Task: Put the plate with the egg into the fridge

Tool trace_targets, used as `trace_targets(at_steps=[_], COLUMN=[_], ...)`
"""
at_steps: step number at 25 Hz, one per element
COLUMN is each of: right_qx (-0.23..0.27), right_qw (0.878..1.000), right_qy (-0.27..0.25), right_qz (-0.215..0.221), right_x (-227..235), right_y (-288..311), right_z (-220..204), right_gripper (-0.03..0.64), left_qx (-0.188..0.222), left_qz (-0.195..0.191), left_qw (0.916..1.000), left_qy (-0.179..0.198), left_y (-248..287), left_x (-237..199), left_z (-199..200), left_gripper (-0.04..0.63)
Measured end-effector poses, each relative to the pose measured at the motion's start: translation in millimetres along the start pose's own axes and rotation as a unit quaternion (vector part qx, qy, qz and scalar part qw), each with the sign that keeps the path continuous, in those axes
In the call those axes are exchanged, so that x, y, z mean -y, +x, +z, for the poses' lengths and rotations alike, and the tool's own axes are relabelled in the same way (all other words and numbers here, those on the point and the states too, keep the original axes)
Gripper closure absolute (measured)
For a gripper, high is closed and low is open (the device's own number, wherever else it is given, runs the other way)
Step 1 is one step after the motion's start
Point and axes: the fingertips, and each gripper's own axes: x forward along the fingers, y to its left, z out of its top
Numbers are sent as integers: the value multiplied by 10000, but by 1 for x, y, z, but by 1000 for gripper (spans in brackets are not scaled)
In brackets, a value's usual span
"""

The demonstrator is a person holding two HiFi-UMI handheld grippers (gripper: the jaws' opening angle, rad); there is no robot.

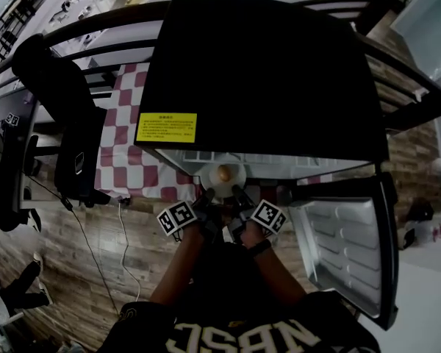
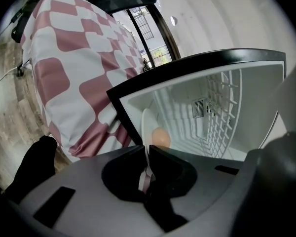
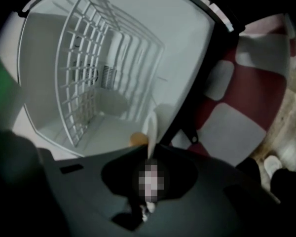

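A white plate (image 1: 222, 175) with a brown egg (image 1: 224, 173) on it hangs at the open mouth of the small black fridge (image 1: 264, 72). My left gripper (image 1: 206, 197) is shut on the plate's near-left rim and my right gripper (image 1: 239, 194) is shut on its near-right rim. In the left gripper view the plate (image 2: 147, 127) is edge-on with the egg (image 2: 161, 137) to its right, and the white fridge interior (image 2: 202, 112) lies behind. In the right gripper view the plate rim (image 3: 151, 127) rises from the jaws and the egg (image 3: 136, 139) peeks out to its left.
The fridge door (image 1: 349, 241) hangs open at the right. A wire shelf (image 3: 89, 83) divides the fridge's inside. A red-and-white checked cloth (image 1: 121, 131) covers the surface left of the fridge. A dark chair (image 1: 66, 116) stands at the left on the wooden floor, with a cable (image 1: 125, 234) trailing nearby.
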Motion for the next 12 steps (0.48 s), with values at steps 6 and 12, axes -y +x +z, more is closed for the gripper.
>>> trace_targets(at_steps=[6,12], right_qx=[109,79], right_qw=[9999,9997], right_qy=[110,138], right_qz=[-67,-165], right_x=[5,6], right_y=[15,25], right_z=[9,13], right_gripper=[574,574], left_qx=[83,152], left_qz=[18,65], left_qw=[10000,9996], left_qy=[-22,-226], left_y=[14,22], left_x=[-2,-7], left_z=[12,21], left_gripper=[558,558])
